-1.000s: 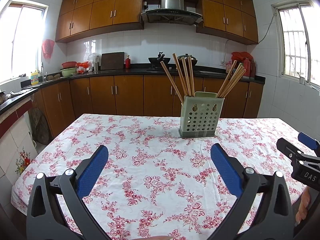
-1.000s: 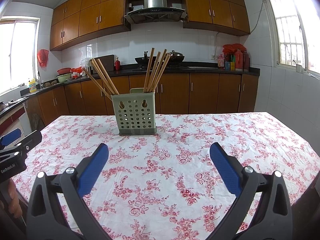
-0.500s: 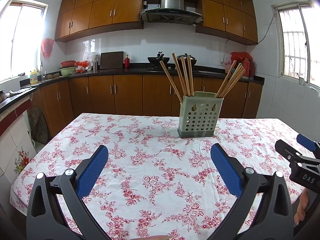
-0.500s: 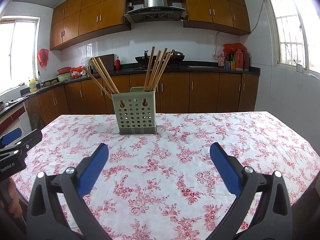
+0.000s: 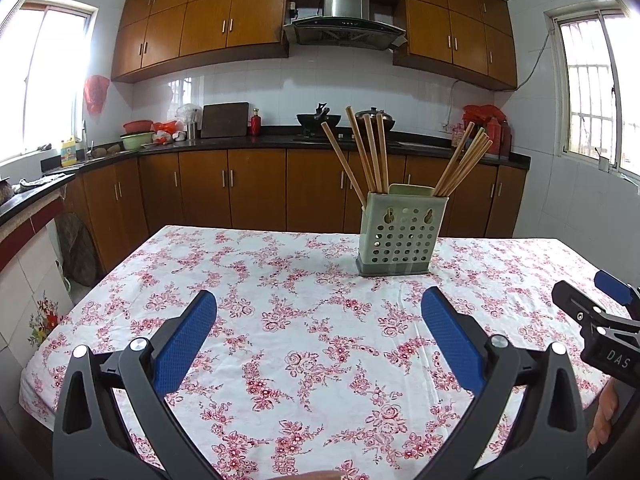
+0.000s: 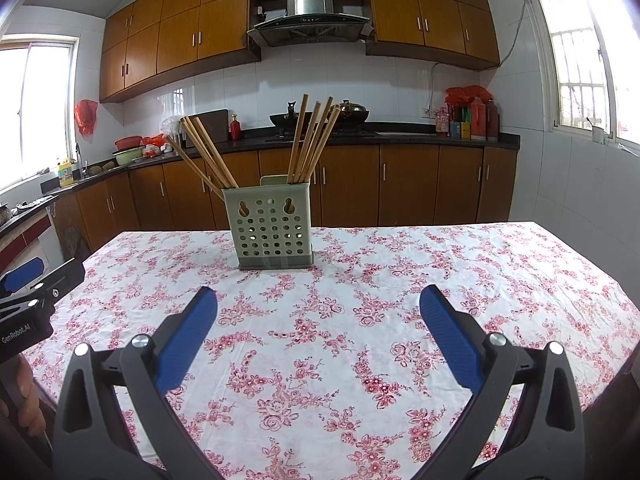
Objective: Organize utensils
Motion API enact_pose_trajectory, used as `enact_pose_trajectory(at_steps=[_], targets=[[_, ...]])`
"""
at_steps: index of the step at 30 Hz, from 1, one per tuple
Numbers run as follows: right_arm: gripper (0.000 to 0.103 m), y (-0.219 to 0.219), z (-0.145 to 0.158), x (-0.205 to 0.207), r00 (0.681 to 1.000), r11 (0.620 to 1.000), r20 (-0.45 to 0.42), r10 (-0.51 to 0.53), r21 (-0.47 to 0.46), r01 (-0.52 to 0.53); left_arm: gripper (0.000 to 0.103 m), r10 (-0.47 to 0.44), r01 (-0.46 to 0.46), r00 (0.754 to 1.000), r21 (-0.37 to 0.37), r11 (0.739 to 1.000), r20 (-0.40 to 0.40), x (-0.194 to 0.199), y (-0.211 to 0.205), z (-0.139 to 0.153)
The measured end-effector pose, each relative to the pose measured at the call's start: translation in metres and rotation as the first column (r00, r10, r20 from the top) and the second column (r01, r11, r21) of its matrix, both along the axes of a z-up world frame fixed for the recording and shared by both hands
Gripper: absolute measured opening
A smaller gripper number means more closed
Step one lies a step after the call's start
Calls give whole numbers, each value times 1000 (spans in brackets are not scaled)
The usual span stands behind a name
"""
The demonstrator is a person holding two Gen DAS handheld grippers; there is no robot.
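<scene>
A pale green perforated utensil holder [image 5: 402, 234] stands upright on the floral tablecloth [image 5: 312, 340]; it also shows in the right wrist view [image 6: 272, 228]. Wooden chopsticks [image 5: 366, 152] lean out of its left compartment and another bunch [image 5: 464, 164] out of its right one. They show in the right wrist view as a left bunch [image 6: 204, 156] and a right bunch [image 6: 312, 140]. My left gripper [image 5: 319, 308] is open and empty, well short of the holder. My right gripper [image 6: 318, 304] is open and empty, also short of it.
The table's left edge [image 5: 84, 304] drops to a tiled floor. The right gripper's body [image 5: 596, 320] shows at the right of the left wrist view. The left gripper's body [image 6: 28, 300] shows at the left of the right wrist view. Kitchen counters [image 5: 240, 142] run behind.
Both views have drawn back and risen slightly; the holder sits a little higher and farther in the frames. Both grippers stay open and empty.
</scene>
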State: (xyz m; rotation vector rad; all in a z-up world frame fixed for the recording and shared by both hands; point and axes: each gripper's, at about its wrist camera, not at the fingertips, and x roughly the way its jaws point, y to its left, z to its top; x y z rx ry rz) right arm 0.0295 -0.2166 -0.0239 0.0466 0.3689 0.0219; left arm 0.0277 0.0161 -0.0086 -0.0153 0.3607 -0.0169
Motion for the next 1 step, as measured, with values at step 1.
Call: enact_pose_trajectory(at_steps=[1], targets=[[99,0,0,0,1000,1000,0,0,0,0,101,-1,1,1000,-1,1000,0,0,1,0]])
